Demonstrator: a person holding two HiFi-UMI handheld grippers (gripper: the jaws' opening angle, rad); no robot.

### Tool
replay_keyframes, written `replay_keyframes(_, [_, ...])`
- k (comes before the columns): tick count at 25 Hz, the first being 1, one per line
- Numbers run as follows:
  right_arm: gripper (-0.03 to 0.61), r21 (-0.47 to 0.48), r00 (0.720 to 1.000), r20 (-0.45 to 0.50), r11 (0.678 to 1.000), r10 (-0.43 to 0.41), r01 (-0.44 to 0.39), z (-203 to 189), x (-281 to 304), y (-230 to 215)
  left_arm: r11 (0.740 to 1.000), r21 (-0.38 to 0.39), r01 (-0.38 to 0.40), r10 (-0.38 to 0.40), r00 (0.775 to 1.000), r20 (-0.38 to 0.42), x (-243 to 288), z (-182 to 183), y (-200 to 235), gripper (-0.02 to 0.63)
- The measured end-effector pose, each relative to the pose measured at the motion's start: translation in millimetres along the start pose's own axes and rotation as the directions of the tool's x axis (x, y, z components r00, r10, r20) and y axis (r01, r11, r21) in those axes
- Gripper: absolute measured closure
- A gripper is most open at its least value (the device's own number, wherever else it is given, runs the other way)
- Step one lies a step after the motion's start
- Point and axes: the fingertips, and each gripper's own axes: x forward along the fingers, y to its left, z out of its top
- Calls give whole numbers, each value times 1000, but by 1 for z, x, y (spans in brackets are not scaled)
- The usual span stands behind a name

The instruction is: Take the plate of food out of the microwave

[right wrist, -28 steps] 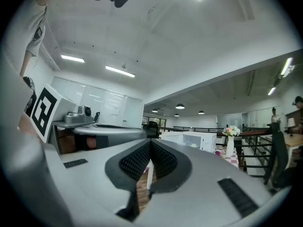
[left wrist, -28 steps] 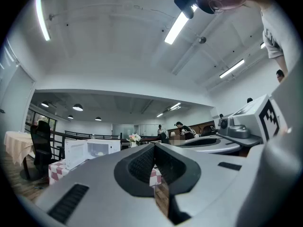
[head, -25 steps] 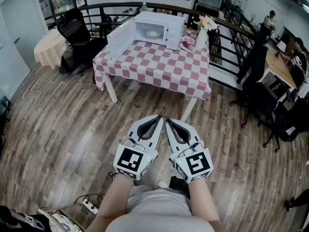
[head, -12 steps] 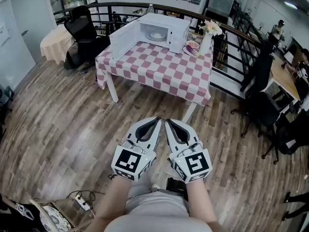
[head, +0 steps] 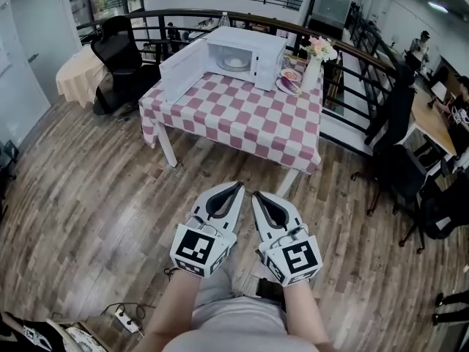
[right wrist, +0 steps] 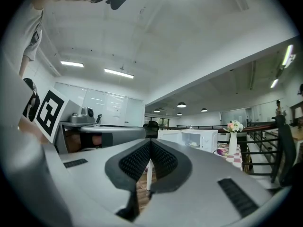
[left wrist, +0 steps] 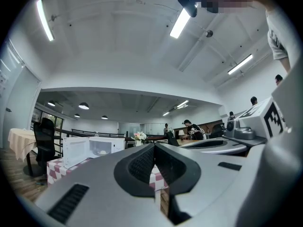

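Your head camera looks forward and steeply down: the left hand-held gripper and the right hand-held gripper sit close below it, while the bench with the open microwave lies well ahead. Each gripper camera rides just behind its own jaws and faces level across the room. All three views share that far-off microwave and bench, which the left gripper view sets at its left, the right gripper view at its right
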Motion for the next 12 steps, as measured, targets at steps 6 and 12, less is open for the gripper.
replay_keyframes(6, [555, 2, 1000, -3, 1000, -15, 15, -6, 45, -23, 1000, -15, 17, -17, 1000, -9, 36, -7, 41, 611])
replay_keyframes(12, [555, -4, 1000, -13, 1000, 3, -3, -12, 101, -46, 1000, -9, 18, -18, 1000, -14, 77, -12, 89, 611])
